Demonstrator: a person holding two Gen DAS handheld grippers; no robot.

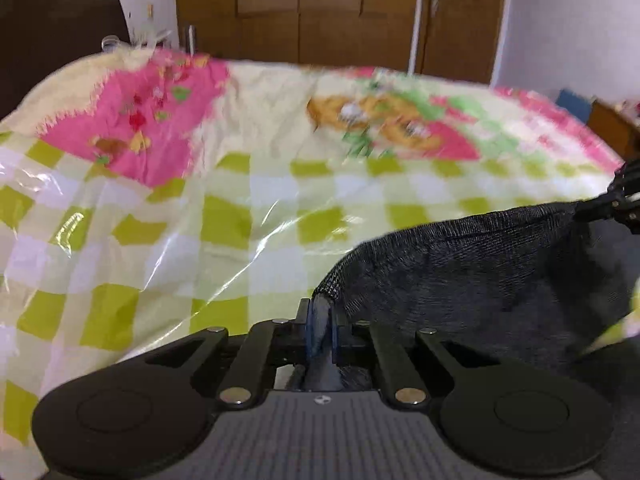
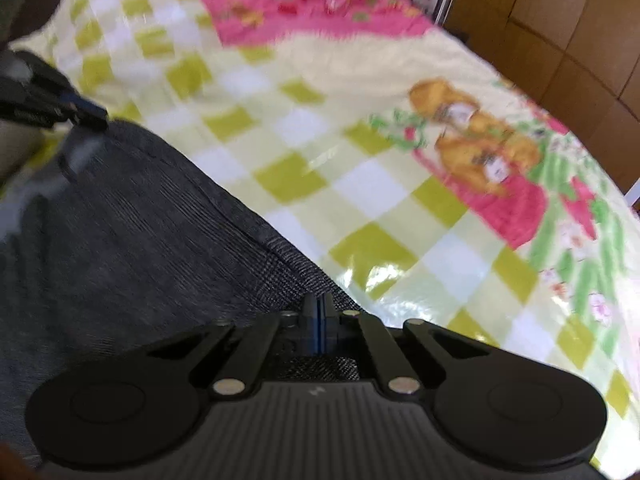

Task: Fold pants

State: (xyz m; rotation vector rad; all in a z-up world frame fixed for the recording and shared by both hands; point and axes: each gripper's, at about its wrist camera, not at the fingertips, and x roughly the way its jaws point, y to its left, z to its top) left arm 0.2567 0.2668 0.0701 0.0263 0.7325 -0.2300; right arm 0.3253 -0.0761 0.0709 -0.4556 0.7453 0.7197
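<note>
The dark grey pants hang between my two grippers above the checked table cover. My left gripper is shut on one corner of the pants' edge. My right gripper is shut on the other corner of the pants. In the left wrist view the right gripper shows at the far right, pinching the cloth. In the right wrist view the left gripper shows at the far left, pinching the cloth. The edge between them sags a little. The lower part of the pants is hidden.
A table under a green-checked and pink cartoon cover with clear plastic fills the view, also in the right wrist view. Wooden wardrobe doors stand behind. A dark chair back is at the far left.
</note>
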